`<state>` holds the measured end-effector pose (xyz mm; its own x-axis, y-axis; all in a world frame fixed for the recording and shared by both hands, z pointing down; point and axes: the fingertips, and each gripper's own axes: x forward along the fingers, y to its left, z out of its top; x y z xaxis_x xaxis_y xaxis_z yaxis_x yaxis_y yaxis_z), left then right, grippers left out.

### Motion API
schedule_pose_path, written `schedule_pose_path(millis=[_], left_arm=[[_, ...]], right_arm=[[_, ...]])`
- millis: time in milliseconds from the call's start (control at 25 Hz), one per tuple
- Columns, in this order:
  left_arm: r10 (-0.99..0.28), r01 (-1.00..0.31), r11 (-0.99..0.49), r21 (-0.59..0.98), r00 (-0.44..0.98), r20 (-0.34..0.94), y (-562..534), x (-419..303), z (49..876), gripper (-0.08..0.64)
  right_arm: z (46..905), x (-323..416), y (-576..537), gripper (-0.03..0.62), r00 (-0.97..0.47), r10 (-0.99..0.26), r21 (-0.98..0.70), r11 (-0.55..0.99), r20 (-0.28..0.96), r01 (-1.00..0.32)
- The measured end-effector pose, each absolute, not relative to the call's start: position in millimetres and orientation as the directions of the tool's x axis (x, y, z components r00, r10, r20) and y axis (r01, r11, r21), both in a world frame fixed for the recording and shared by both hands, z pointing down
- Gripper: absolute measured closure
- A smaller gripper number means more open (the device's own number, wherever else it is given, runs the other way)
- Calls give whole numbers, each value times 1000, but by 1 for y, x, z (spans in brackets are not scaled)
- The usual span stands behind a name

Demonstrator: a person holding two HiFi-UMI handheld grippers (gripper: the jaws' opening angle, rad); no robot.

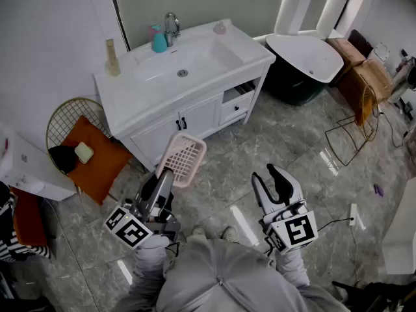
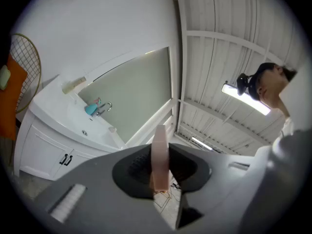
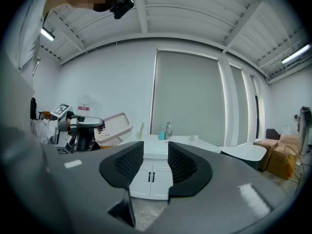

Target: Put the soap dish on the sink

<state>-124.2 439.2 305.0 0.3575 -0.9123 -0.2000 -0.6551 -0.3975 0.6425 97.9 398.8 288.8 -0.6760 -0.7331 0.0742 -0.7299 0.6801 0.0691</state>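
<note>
Soap dish (image 1: 184, 158) is pinched by its rim in your left gripper (image 1: 166, 174), jaws nearly closed on it, short of the front edge of the sink (image 1: 218, 56). Your right gripper (image 1: 278, 179) has its jaws apart, empty.

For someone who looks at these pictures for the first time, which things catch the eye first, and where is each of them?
The pink slatted soap dish, clamped in the left gripper, stands out at the centre of the head view, above the grey marble floor. Beyond it, the white sink cabinet stands against the wall, with a teal bottle by the tap. The right gripper, beside the left one, is open and empty.
</note>
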Motion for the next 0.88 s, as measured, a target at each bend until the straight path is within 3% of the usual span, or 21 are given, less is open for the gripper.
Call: schedule_pose_path(millis=[400,640,880], left_arm=[[-913,-656,-396,642,357,-199,439,-124,306,428],[-913,-655,-395,644,355,-199,439,-126,307,430],[-910,-648,-402,647,361,-203,437,-136,308,430]], right_arm=[[290,97,399,437,-679,-731,66,683,74,-728],[277,99,399,436,-688,-726,-11,688,-14,-726],[282,89,395,436,-667,-745,-6,667,7,-745]])
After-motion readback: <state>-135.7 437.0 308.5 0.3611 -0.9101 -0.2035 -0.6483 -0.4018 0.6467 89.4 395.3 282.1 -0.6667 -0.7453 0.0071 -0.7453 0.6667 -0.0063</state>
